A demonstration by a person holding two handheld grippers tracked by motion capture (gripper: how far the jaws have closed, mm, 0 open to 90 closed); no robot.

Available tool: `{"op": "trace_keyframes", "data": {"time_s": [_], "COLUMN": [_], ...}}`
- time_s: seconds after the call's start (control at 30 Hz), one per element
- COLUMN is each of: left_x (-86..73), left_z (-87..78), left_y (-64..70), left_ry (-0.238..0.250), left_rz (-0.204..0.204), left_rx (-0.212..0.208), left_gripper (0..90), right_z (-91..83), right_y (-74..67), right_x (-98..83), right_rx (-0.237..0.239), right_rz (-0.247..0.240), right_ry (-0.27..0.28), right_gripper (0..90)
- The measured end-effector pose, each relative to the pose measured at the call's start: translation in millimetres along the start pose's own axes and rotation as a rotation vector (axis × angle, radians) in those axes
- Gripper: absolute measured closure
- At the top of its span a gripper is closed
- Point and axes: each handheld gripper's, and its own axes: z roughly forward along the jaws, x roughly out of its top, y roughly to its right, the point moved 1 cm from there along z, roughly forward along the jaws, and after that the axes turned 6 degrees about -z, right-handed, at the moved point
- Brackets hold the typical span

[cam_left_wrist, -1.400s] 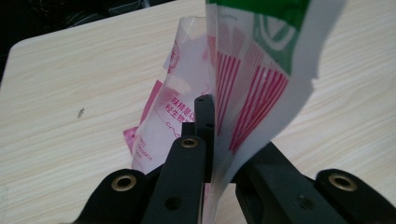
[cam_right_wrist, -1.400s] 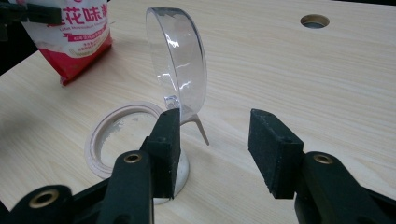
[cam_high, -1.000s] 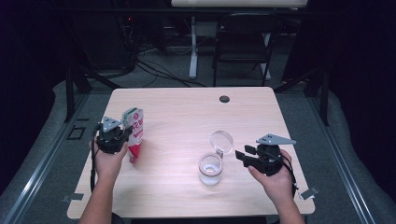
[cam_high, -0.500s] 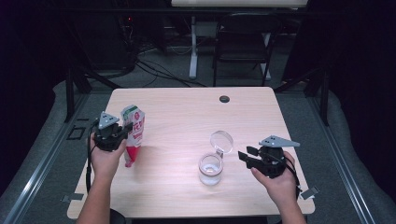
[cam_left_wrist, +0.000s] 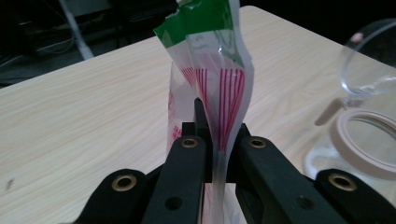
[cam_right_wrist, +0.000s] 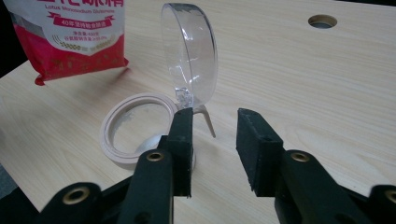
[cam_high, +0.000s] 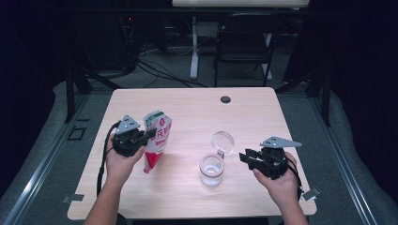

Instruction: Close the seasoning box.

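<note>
On the left of the wooden table [cam_high: 187, 112] my left gripper [cam_high: 141, 137] has its jaws clamped together on a red, white and green pouch [cam_high: 157, 138]. In the left gripper view the thin plastic of the pouch [cam_left_wrist: 219, 84] is pinched flat between the two black jaws, and its torn green top rises above them. From above, the pouch hangs tilted beside my left hand [cam_high: 119, 161], its top level with the gripper and its red bottom corner just above or on the wood; I cannot tell which.

Nearer the middle stands a clear glass jar [cam_high: 211, 169] with a pale rim. Its clear hinged lid [cam_high: 222, 142] is swung open and stands up behind the mouth. In the right gripper view the jar [cam_right_wrist: 133, 130] sits just ahead of the jaws and to their left, the lid [cam_right_wrist: 191, 58] is upright on its hinge, and the lower part of the pouch [cam_right_wrist: 70, 37] shows beyond it at the upper left.

To the right of the jar, near it without touching, my right gripper [cam_high: 246, 157] points toward it from my right hand [cam_high: 279, 180]. Its jaws stand apart with nothing between them, and they have just been closing. A small round hole [cam_high: 225, 99] lies near the table's far edge.
</note>
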Motion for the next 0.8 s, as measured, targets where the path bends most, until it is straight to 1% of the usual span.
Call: {"op": "trace_keyframes", "data": {"time_s": [0.13, 0.27, 0.33, 0.43, 0.5, 0.53, 0.57, 0.6, 0.63, 0.7, 0.73, 0.8], "left_x": [-1.0, -1.9, -3.1, -5.6, -6.7, -7.2, -8.4, -9.1, -9.7, -12.3, -15.5, -22.6], "left_z": [6.6, 10.3, 12.8, 15.7, 15.5, 15.2, 14.5, 14.1, 12.9, 9.1, 6.7, 3.8], "left_y": [10.9, 20.0, 25.0, 31.5, 35.4, 36.5, 38.0, 38.8, 39.2, 39.4, 39.2, 39.1], "left_ry": [-0.014, -0.019, -0.025, -0.041, -0.050, -0.053, -0.065, -0.070, -0.082, -0.098, -0.105, -0.112], "left_rz": [0.012, 0.035, 0.055, 0.087, 0.110, 0.114, 0.123, 0.126, 0.132, 0.131, 0.125, 0.114], "left_rx": [-0.057, -0.092, -0.100, -0.125, -0.125, -0.128, -0.133, -0.135, -0.137, -0.139, -0.148, -0.166], "left_gripper": [90.0, 90.0, 90.0, 90.0, 90.0, 90.0, 90.0, 90.0, 90.0, 90.0, 90.0, 90.0], "right_z": [-1.6, -2.2, -2.8, -3.1, -3.1, -2.9, -2.5, -2.5, -2.0, -2.8, -2.9, -3.0], "right_y": [-1.0, -1.5, -1.4, -2.8, -4.4, -5.3, -6.1, -7.0, -8.3, -11.0, -13.5, -17.8], "right_x": [0.9, 1.3, 2.0, 3.5, 5.0, 5.9, 6.6, 8.6, 9.5, 13.3, 16.0, 20.8], "right_rx": [0.006, 0.004, 0.004, 0.012, 0.013, 0.016, 0.019, 0.030, 0.031, 0.042, 0.053, 0.073], "right_rz": [-0.013, -0.014, -0.019, -0.022, -0.031, -0.036, -0.037, -0.050, -0.047, -0.066, -0.071, -0.090], "right_ry": [-0.002, 0.000, 0.002, 0.012, 0.014, 0.014, 0.017, 0.013, 0.021, 0.028, 0.041, 0.049], "right_gripper": [71.6, 74.9, 76.3, 77.6, 78.0, 78.4, 78.5, 78.5, 78.4, 78.4, 78.4, 78.1]}}
